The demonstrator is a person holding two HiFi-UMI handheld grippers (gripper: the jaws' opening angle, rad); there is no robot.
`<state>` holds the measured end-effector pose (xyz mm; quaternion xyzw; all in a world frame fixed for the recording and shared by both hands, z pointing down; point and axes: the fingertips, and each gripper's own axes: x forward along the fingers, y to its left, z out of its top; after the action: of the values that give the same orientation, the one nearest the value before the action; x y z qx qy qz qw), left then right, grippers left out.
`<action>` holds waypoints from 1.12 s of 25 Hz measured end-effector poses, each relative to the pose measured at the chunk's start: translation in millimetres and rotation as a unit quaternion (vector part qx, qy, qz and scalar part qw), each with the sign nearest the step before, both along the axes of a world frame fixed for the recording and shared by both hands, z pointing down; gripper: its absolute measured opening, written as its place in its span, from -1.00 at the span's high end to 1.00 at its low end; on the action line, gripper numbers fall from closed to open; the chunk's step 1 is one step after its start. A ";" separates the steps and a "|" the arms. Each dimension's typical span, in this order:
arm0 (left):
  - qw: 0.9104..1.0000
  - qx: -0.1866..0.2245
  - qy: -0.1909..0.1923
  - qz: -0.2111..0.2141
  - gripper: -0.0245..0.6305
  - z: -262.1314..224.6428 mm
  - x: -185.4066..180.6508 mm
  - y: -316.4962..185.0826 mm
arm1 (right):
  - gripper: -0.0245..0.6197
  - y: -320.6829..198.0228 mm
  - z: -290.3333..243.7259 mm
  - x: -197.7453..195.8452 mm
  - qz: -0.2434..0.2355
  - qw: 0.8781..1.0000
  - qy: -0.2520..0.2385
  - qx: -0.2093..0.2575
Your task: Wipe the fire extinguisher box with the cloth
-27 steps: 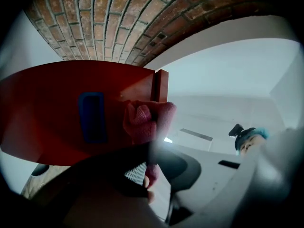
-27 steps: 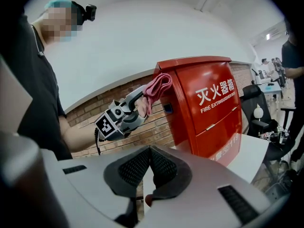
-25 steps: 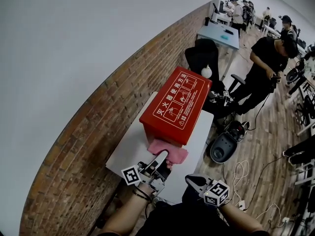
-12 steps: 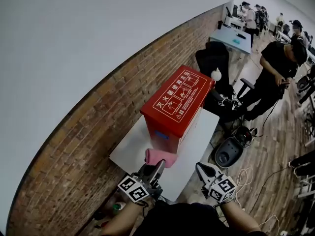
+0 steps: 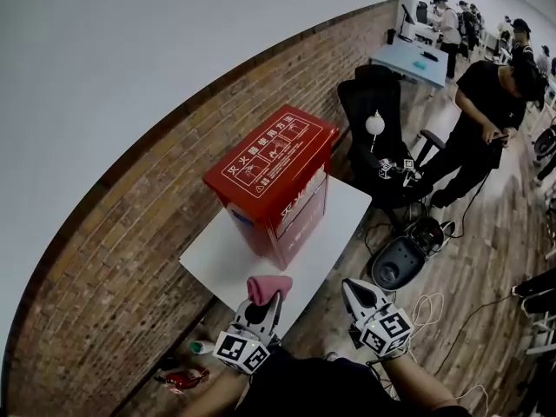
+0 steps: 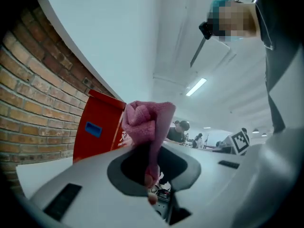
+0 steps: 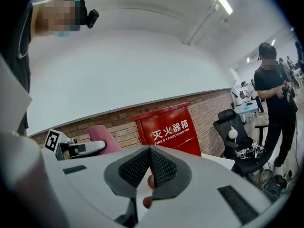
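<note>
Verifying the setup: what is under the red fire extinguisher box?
The fire extinguisher box stands on a white table beside the brick wall. The box's own base covers the tabletop directly beneath it, so whether anything lies there cannot be seen.

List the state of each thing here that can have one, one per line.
Red rectangular fire extinguisher box: lid closed, upright on the white table.
Left gripper: shut on the pink bunched cloth.
Right gripper: shut, empty.
Pink bunched cloth: crumpled, held clear of the box.
</note>
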<state>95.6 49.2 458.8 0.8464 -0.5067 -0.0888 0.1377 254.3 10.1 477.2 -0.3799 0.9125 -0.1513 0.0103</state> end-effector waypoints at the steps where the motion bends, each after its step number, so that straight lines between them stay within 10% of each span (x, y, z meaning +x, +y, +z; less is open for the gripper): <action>1: 1.000 -0.002 -0.002 -0.008 0.73 0.1 5.9 4.8 | 0.86 4.9 1.4 6.3 -0.004 1.000 0.001 0.000; 28: 0.997 -0.029 -0.019 -0.063 0.73 2.9 35.0 101.4 | 0.86 77.1 -35.5 -11.0 -0.134 0.985 0.042 0.098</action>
<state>130.6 150.7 461.7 0.8100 -0.5639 -0.0664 0.1469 243.3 87.1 441.7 -0.2571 0.9653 -0.0448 -0.0110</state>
